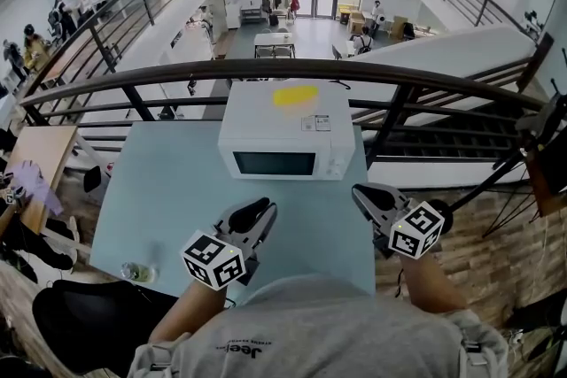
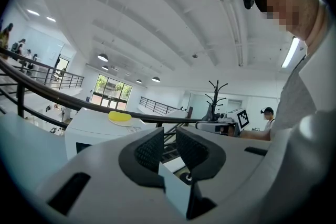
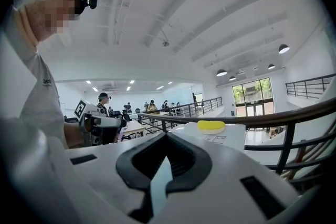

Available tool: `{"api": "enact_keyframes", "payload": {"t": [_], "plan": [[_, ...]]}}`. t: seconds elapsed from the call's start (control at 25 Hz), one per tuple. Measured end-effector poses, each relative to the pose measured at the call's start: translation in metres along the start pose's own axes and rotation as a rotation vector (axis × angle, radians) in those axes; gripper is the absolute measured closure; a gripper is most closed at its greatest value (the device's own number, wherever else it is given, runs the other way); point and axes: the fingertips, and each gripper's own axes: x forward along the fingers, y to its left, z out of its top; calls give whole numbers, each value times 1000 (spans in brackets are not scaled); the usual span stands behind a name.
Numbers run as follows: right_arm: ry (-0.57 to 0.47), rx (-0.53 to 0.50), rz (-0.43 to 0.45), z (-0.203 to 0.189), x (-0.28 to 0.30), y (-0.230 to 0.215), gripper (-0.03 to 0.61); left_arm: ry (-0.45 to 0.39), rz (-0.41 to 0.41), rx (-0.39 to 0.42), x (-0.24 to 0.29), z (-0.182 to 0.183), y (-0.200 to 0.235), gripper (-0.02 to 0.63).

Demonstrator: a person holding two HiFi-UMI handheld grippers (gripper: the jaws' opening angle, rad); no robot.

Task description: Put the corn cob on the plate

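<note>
The yellow corn cob [image 1: 295, 95] lies on top of the white microwave [image 1: 283, 142], which stands at the far side of the light blue table [image 1: 168, 190]. In both gripper views the cob [image 2: 120, 117] [image 3: 211, 125] rests on a small white plate [image 2: 122, 124]. The microwave's door is closed. My left gripper [image 1: 263, 210] [image 2: 169, 136] hovers over the table's near part, in front of the microwave, shut with nothing in it. My right gripper [image 1: 361, 193] [image 3: 165, 139] is level with it to the right, jaws together and empty. Both point toward the microwave.
A dark metal railing [image 1: 354, 75] runs just behind the microwave, with a drop to a lower floor beyond. A small bottle [image 1: 137, 272] stands at the table's near left corner. A black chair [image 1: 80, 314] sits to my left.
</note>
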Motion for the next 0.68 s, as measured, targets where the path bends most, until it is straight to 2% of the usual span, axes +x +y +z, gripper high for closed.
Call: {"api": "enact_keyframes", "payload": {"t": [0.68], "plan": [[6,-11,17,-1,1,1,571,10,-7,-2,2,-2,0,529]]}}
